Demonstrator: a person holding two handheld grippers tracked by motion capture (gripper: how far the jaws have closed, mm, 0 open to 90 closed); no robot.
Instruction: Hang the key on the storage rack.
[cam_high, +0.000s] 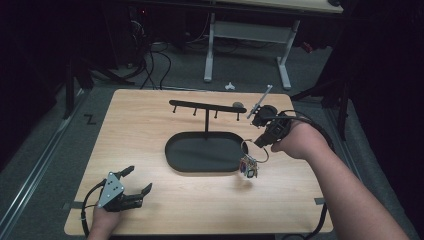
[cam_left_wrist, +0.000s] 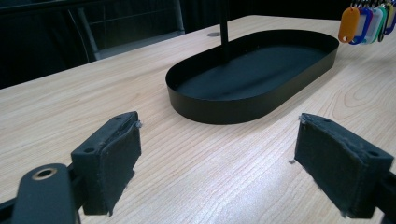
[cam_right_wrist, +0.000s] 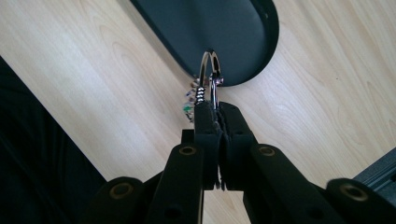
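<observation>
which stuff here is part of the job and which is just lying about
In play, as far as I can judge:
key ring with coloured tags, clamped in the right gripper
black hook stand
its oval tray

Idle:
left gripper, open on the table
small grey object behind the stand

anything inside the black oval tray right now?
Just the stand's post rising from the black oval tray; the floor looks bare in the left gripper view. The near wall hides a strip of floor.

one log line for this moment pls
left gripper: open, low over table, holding nothing | right gripper: shut on key ring, tags dangling beside tray | hook stand: bare
</observation>
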